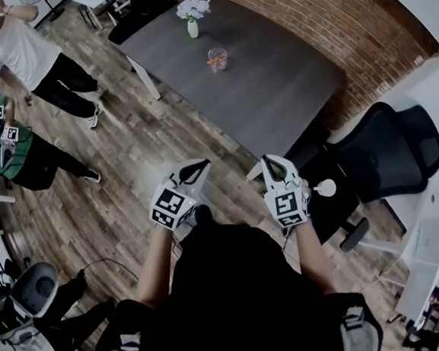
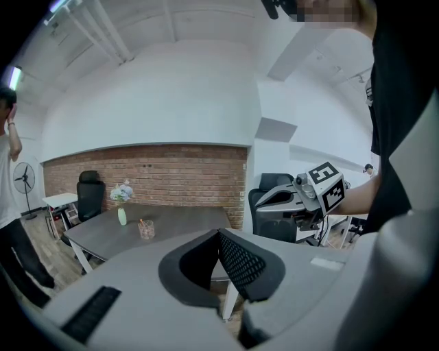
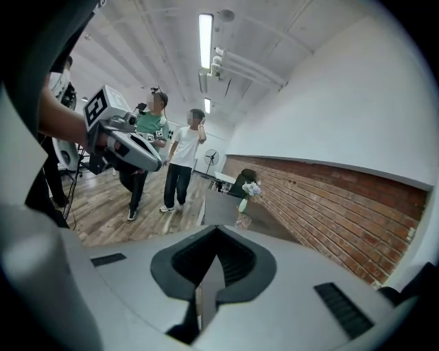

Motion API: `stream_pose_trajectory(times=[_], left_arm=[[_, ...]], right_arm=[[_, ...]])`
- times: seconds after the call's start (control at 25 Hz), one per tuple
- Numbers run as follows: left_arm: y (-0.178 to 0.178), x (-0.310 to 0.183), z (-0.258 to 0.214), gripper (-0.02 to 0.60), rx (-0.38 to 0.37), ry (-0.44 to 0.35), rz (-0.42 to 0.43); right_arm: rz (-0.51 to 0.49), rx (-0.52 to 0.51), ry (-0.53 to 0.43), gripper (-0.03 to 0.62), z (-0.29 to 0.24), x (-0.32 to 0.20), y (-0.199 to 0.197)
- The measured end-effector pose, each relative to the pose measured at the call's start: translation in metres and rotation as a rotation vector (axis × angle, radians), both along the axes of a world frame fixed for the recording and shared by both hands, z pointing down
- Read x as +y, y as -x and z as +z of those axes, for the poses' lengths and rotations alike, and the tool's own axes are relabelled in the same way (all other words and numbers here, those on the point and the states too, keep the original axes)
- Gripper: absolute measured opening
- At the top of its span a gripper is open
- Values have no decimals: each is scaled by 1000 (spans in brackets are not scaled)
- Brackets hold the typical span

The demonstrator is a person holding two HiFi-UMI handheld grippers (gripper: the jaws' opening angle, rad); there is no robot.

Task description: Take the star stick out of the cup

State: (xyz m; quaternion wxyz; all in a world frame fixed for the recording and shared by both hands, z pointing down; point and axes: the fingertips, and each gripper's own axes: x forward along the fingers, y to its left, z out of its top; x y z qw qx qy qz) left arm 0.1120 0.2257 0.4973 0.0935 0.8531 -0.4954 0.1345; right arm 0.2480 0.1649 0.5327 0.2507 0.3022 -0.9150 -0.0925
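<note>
A clear cup (image 1: pixel 218 59) stands on the grey table (image 1: pixel 272 82) far ahead of me, with something orange inside; its shape is too small to make out. The cup also shows small in the left gripper view (image 2: pixel 146 230) and in the right gripper view (image 3: pixel 242 221). My left gripper (image 1: pixel 200 167) and right gripper (image 1: pixel 271 166) are held side by side close to my body, over the wooden floor and well short of the table. Both are shut with nothing between their jaws. Each gripper view shows the other gripper: the right one (image 2: pixel 302 199) and the left one (image 3: pixel 130 147).
A small vase of flowers (image 1: pixel 192 24) stands on the table just beyond the cup. A black office chair (image 1: pixel 385 152) sits to my right by the brick wall (image 1: pixel 328 16). Two people (image 1: pixel 26 54) stand at the far left on the wooden floor.
</note>
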Motion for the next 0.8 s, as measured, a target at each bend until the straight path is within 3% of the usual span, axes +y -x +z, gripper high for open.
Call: stream_pose_trajectory(times=[0.8], left_arm=[[104, -58, 19, 2, 33, 18, 106]], right_arm=[[152, 25, 6, 0, 18, -40, 81]])
